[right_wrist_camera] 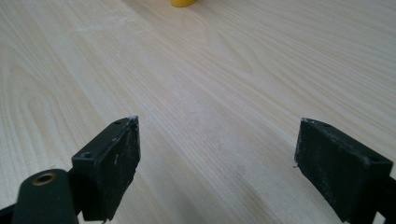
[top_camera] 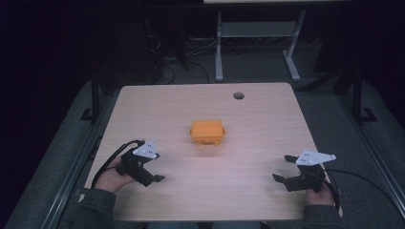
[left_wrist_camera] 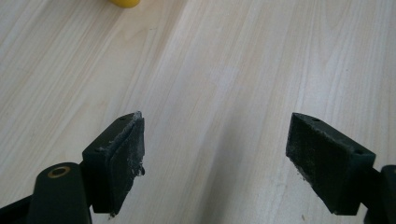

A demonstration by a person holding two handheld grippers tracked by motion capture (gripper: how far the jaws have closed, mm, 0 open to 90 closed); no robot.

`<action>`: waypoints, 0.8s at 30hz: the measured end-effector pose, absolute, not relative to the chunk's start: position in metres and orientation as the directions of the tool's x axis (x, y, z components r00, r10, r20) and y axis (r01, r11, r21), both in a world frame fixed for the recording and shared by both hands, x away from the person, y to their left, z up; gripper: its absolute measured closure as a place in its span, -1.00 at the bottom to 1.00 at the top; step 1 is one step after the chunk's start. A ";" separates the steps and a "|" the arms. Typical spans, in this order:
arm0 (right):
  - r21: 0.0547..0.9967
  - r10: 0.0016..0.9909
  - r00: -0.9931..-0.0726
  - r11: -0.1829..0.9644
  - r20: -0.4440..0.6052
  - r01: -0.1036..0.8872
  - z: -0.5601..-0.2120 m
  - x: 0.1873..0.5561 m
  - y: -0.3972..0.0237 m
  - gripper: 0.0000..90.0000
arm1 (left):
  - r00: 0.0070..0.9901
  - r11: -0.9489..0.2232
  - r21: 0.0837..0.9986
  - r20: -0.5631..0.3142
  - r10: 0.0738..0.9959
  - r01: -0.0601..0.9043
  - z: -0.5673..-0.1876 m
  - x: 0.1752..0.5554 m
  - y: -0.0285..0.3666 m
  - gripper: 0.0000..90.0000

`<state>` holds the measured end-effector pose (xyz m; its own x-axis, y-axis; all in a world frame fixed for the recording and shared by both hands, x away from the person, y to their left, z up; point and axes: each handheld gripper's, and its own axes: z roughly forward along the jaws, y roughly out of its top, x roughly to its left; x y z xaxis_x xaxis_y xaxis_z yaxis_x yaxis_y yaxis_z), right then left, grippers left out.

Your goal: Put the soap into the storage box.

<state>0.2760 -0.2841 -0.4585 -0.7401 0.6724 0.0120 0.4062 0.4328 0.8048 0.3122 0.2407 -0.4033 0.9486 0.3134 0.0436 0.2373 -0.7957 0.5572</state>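
**Orange box at table centre, both your grippers wide and empty**

The orange box point(top_camera: 207, 131) sits near the middle of the table point(top_camera: 258, 114), a little toward the far side, well apart from both of your grippers. It looks like a small lidded container with rounded corners; from the high view you cannot tell what is in it, or whether the top comes off.

Your left gripper point(top_camera: 152, 168) rests at the near left of the table, jaws spread with nothing between them; its own view shows bare wood between the two pads point(left_wrist_camera: 128, 158). Your right gripper point(top_camera: 282, 168) rests at the near right, jaws likewise spread apart and empty.

In each gripper view the box is cut off at the top edge: a yellow-orange sliver point(left_wrist_camera: 124, 3) on the left one, and another point(right_wrist_camera: 183, 2) on the right one. Details on the box's front face are too small to make out.

The tabletop is pale wood grain with a round cable hole point(top_camera: 238, 95) near the far right. Beyond it the room is dark, with a grey floor, loose cables and the white legs of another desk point(top_camera: 218, 52).
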 end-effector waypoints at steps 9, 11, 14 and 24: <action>0.803 0.674 -0.738 0.434 0.010 0.408 -0.459 0.276 -0.284 -0.70 | 0.940 -0.783 0.564 0.032 0.338 0.263 -0.410 0.307 0.249 -0.59; 0.802 0.674 -0.739 0.436 0.010 0.408 -0.459 0.276 -0.284 -0.70 | 0.939 -0.783 0.563 0.036 0.343 0.265 -0.411 0.306 0.251 -0.59; 0.803 0.674 -0.738 0.434 0.011 0.408 -0.459 0.275 -0.285 -0.70 | 0.933 -0.780 0.562 0.042 0.358 0.275 -0.414 0.302 0.253 -0.59; 0.801 0.673 -0.739 0.432 0.019 0.414 -0.462 0.273 -0.287 -0.70 | 0.913 -0.737 0.601 0.031 0.407 0.308 -0.421 0.292 0.261 -0.64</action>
<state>0.2727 -0.2874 -0.4624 -0.7391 0.6734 0.0190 0.4141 0.4320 0.8012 0.2918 0.2607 -0.4214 0.9128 0.4072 0.0313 0.3084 -0.7374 0.6009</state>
